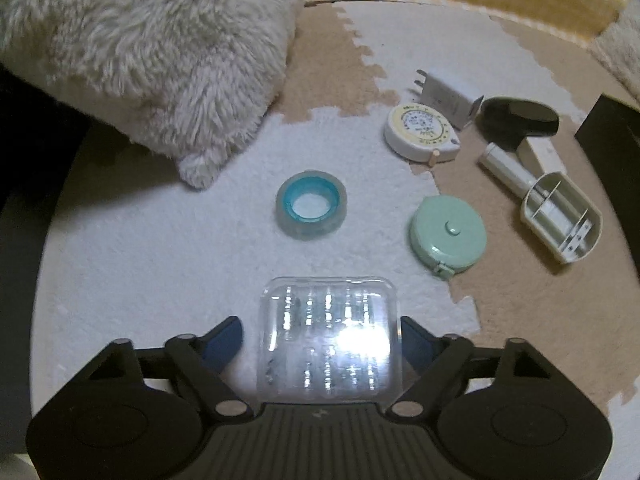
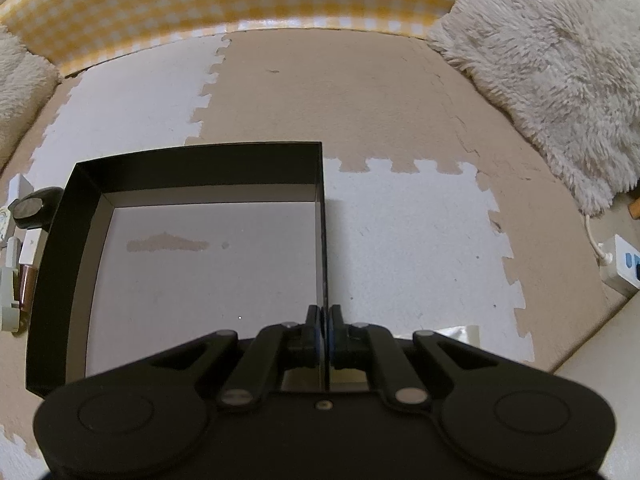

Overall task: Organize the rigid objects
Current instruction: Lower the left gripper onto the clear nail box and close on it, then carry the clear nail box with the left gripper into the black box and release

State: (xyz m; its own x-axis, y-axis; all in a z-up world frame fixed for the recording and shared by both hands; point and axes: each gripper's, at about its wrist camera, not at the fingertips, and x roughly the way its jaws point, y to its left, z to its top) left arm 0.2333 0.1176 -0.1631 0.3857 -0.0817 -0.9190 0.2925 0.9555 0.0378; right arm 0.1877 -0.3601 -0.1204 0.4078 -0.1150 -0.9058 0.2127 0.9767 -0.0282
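In the left wrist view my left gripper [image 1: 320, 336] is open around a clear plastic case [image 1: 328, 336] lying on the white mat; a gap shows between the left finger and the case. Beyond lie a clear tape roll with a blue core [image 1: 311, 209], a mint round tape measure [image 1: 448, 235], a cream round tape measure [image 1: 420, 130], a white charger [image 1: 446, 94], a black round object [image 1: 520, 118], a white tube [image 1: 506, 168] and a beige plastic holder [image 1: 560, 220]. In the right wrist view my right gripper [image 2: 325, 330] is shut on the right wall of an open black box [image 2: 120, 172] with a white floor.
Fluffy white cushions lie at the left [image 1: 148, 52] and at the right [image 2: 560, 64]. A yellow checked wall [image 2: 240, 4] borders the puzzle mat. A white power strip [image 2: 622, 266] sits at the far right. The black box corner [image 1: 608, 136] shows at the right edge.
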